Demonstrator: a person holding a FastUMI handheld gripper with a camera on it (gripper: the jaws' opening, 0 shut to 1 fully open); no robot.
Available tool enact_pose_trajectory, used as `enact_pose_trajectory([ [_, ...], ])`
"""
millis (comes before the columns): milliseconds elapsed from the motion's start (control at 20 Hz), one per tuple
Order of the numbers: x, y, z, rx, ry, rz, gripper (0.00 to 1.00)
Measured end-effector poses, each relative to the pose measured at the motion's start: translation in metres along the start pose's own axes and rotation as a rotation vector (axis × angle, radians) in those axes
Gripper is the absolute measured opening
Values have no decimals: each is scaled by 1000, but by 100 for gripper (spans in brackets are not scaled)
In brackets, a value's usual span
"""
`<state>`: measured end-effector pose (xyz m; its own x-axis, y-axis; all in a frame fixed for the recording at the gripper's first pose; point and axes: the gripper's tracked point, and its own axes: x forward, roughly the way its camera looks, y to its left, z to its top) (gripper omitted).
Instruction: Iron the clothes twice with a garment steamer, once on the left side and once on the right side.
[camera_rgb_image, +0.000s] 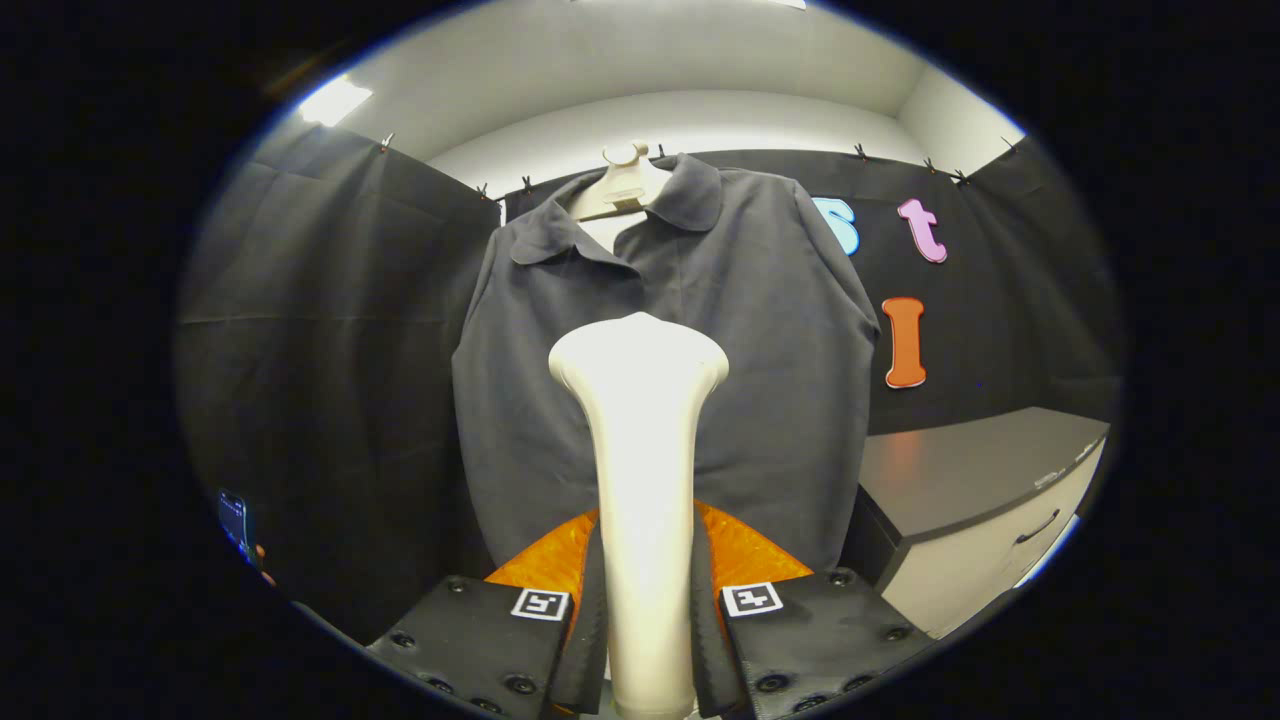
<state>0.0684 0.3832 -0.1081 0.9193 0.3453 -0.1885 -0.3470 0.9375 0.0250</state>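
Nearest to us are the two fingers of the hand-held gripper (648, 640), and they press from both sides on the handle of a tall cream-white plastic garment steamer (640, 470), so we hold it firmly and upright. Its wide rounded head rises ahead of the fingers and stands in front of the middle of the dark grey collared shirt (760, 330), around chest height. We cannot tell if the head touches the cloth or stays a little apart from it. The shirt hangs on a pale plastic hanger (622, 185) against the black cloth wall (320, 330), with its collar open and its front turned toward us. To the right of the shirt stands a low cabinet with a dark top and a white drawer front (985, 500). As for the task, we judge that the grasp of the steamer is done, and the steamer is already brought to the garment. Nothing on the fabric shows whether any pass is finished. The head is at the centre, not on either half, so we think the left pass and the right pass are both not yet done.
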Motion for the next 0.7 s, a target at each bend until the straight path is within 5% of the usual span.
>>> enact_pose_trajectory([
  [350, 37, 33, 47, -43, -86, 57, 42],
  [700, 69, 67, 42, -72, -69, 134, 42],
])
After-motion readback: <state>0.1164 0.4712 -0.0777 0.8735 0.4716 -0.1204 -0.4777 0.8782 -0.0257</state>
